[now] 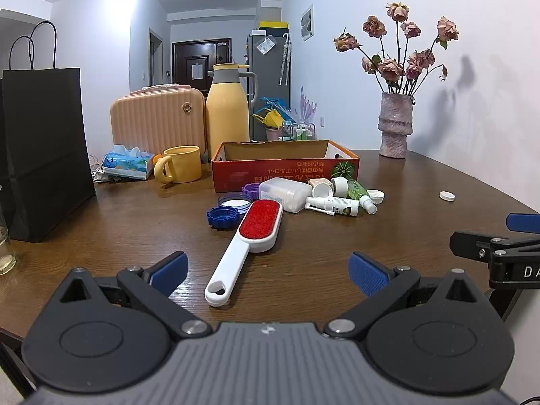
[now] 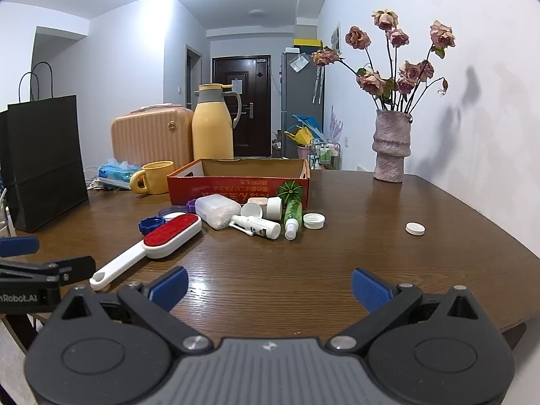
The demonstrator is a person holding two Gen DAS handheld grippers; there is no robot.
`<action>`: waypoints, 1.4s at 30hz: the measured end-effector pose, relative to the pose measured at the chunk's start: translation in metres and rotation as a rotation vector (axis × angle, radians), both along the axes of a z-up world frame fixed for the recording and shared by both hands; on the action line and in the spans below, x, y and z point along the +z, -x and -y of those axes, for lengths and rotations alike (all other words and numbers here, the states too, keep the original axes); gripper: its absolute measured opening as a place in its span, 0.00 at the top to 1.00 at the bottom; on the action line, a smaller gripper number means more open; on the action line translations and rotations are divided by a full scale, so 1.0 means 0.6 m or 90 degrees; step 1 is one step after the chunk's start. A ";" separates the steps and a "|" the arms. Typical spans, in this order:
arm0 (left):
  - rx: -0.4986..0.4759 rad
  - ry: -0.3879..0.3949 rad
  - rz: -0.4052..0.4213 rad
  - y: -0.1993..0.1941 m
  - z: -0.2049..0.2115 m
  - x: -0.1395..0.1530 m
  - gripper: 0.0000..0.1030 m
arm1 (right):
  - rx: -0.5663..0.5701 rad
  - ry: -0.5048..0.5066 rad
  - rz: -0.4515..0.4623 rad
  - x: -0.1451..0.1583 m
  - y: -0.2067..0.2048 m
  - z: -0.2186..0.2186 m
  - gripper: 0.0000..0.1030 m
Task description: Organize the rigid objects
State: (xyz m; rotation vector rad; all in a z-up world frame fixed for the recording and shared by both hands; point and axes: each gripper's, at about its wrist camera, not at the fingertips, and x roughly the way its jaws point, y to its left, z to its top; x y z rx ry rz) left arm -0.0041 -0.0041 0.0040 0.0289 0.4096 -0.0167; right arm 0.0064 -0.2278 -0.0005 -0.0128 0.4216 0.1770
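Barely begun: red box [image 2: 236, 185] apparently empty; lint brush [image 1: 260, 222], bottles and caps [image 2: 256, 217] all lying just before it; left gripper [image 1: 266, 270] and right gripper [image 2: 268, 287] spread wide, holding nothing

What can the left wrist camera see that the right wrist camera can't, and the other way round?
Only the left wrist view shows a clear glass container at the table's left edge and the left gripper head-on, jaws open just short of the lint brush's handle.

Only the right wrist view shows the right gripper head-on, open over bare wood.

Both show the red-and-white lint brush, the orange cardboard box, the heap of small bottles and caps before it, the lone white cap, the yellow mug and the vase of dried roses.
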 end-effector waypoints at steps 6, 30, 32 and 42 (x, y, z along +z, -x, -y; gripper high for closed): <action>0.000 0.001 0.000 0.000 0.000 0.000 0.00 | 0.001 0.002 0.002 -0.001 -0.001 -0.003 0.00; 0.000 0.001 0.001 0.001 0.001 -0.001 0.00 | 0.000 0.004 0.003 -0.001 0.000 -0.007 0.00; 0.001 0.000 0.001 0.001 0.001 -0.001 0.00 | 0.000 0.004 0.004 -0.001 0.000 -0.007 0.00; 0.000 0.000 0.002 0.001 0.001 -0.001 0.00 | -0.002 0.006 0.004 -0.002 0.000 -0.007 0.00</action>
